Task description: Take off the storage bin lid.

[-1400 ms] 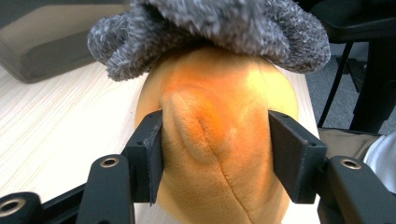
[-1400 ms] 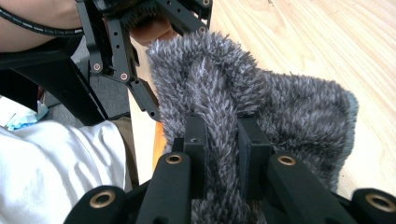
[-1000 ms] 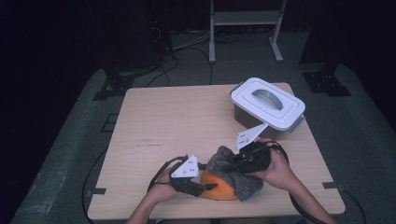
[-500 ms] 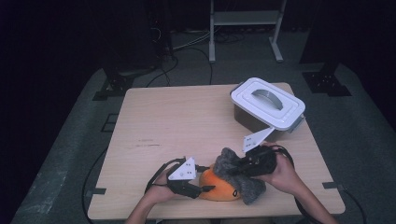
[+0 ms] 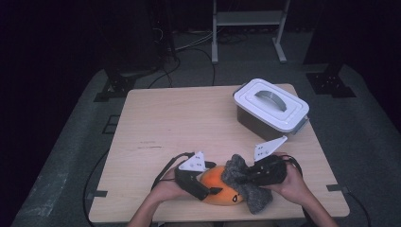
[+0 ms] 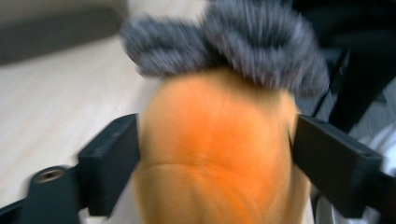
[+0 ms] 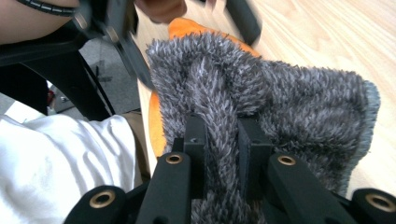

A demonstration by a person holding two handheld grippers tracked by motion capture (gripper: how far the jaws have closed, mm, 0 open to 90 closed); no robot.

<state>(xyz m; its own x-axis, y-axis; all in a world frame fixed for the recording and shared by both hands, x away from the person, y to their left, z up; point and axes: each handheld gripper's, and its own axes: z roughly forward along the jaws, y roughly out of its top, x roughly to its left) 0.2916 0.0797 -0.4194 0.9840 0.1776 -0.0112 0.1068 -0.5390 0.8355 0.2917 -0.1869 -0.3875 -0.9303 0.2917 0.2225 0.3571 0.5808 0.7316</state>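
Note:
An orange plush toy point(image 5: 218, 190) lies near the table's front edge, with a grey furry cloth point(image 5: 257, 201) draped over its right end. My left gripper point(image 5: 207, 192) holds the toy from the left. In the left gripper view its jaws press both sides of the orange toy point(image 6: 215, 140), with the grey fur point(image 6: 233, 42) just beyond. My right gripper point(image 5: 245, 178) comes in from the right. Up close, the right gripper point(image 7: 222, 144) is shut on a fold of the grey cloth point(image 7: 289, 98), and the orange toy point(image 7: 198, 27) peeks out behind.
A white lidded box point(image 5: 272, 106) with a grey handle stands at the back right of the wooden table point(image 5: 189, 118). A metal stand's legs point(image 5: 215, 42) and cables lie on the floor beyond the table's far edge.
My right gripper has shifted a little right and toward the front edge, with the grey cloth in it. The left gripper and the orange toy have barely moved.

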